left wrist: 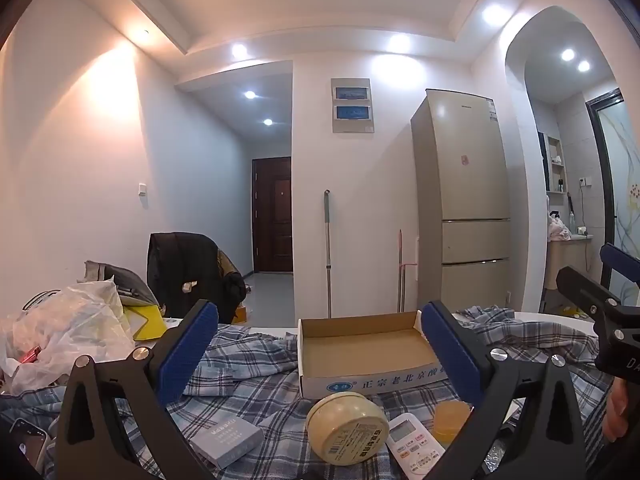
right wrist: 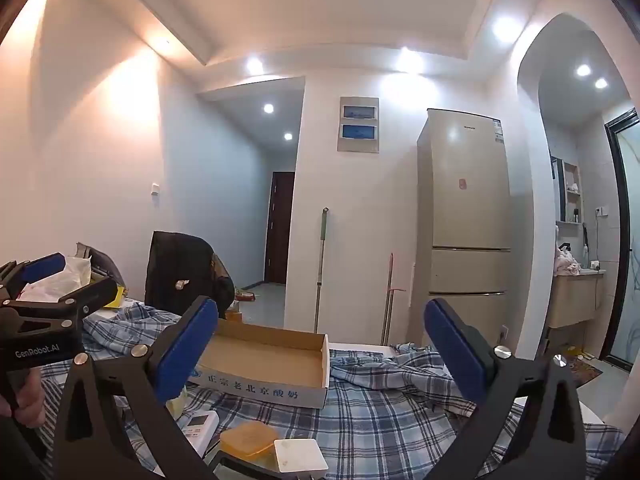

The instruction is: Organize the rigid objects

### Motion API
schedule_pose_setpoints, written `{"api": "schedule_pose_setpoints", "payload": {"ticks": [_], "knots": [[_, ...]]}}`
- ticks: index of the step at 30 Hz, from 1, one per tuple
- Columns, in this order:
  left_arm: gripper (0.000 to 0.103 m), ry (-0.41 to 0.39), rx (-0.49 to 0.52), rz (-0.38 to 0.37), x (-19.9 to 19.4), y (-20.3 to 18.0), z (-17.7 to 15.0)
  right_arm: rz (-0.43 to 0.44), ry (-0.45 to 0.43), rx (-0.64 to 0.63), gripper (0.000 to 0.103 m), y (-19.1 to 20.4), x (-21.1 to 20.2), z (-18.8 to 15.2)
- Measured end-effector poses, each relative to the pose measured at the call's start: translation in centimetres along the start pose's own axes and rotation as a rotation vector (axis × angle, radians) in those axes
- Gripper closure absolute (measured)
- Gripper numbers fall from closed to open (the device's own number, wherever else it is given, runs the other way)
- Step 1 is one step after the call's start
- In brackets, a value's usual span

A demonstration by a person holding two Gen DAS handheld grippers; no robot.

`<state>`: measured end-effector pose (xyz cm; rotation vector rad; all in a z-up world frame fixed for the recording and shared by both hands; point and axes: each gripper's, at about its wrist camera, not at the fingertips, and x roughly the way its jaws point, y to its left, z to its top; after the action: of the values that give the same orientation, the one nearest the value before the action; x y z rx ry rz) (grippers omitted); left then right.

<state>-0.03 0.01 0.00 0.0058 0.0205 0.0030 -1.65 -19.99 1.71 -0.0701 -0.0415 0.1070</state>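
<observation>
An open, empty cardboard box (left wrist: pixel 366 350) lies on a blue plaid cloth (left wrist: pixel 256 396); it also shows in the right wrist view (right wrist: pixel 266 356). In front of it lie a round cream tin (left wrist: pixel 347 428), a white remote control (left wrist: pixel 414 446), an amber soap-like block (left wrist: pixel 452 418) and a small grey box (left wrist: pixel 226 442). The right wrist view shows the remote (right wrist: pixel 200 428), the amber block (right wrist: pixel 248 438) and a white square adapter (right wrist: pixel 300 456). My left gripper (left wrist: pixel 320 352) is open and empty above these things. My right gripper (right wrist: pixel 320 354) is open and empty, to the right of the box.
A crumpled plastic bag (left wrist: pixel 68 328) and a yellow item (left wrist: pixel 146 322) lie at the table's left. A chair with a dark jacket (left wrist: pixel 188 272) stands behind. A fridge (left wrist: pixel 464 208), mop handles (left wrist: pixel 328 252) and a hallway door lie beyond. A phone (left wrist: pixel 30 442) lies at lower left.
</observation>
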Motion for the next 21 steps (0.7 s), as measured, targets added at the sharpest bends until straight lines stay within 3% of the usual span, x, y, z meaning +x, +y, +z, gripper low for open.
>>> {"api": "schedule_pose_setpoints", "payload": {"ticks": [15, 21], "knots": [[0.000, 0.025, 0.036, -0.012, 0.3, -1.0, -0.1, 0.011, 0.025, -0.009, 0.000, 0.0, 0.3, -0.1], [0.000, 0.023, 0.009, -0.075, 0.3, -0.2, -0.3, 0.007, 0.019, -0.007, 0.000, 0.0, 0.2, 0.0]]}}
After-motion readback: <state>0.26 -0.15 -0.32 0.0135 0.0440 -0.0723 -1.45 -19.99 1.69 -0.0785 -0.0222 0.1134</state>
